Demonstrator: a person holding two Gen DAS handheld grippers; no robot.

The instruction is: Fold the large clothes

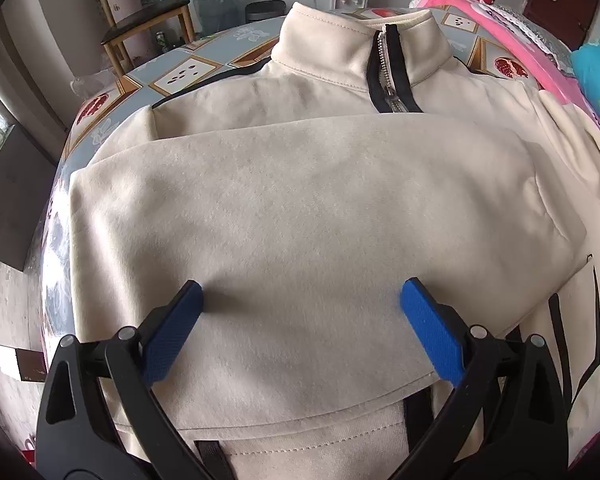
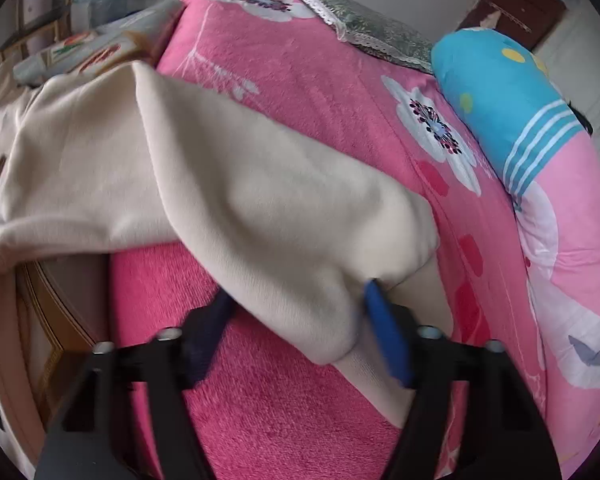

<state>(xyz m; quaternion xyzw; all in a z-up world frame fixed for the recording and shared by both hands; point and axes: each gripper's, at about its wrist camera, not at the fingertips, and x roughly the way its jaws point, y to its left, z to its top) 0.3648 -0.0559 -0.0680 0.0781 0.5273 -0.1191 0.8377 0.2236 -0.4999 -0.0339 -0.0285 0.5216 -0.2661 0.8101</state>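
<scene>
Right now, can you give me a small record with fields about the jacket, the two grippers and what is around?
garment: cream jacket with a zip collar, lying flat on the patterned table
folded part: one sleeve laid across the chest
left gripper: open, above the folded sleeve, holding nothing
right gripper: open, fingers on both sides of the other sleeve, not closed on it
under the right sleeve: pink blanket
nearby: blue pillow, wooden chair
</scene>
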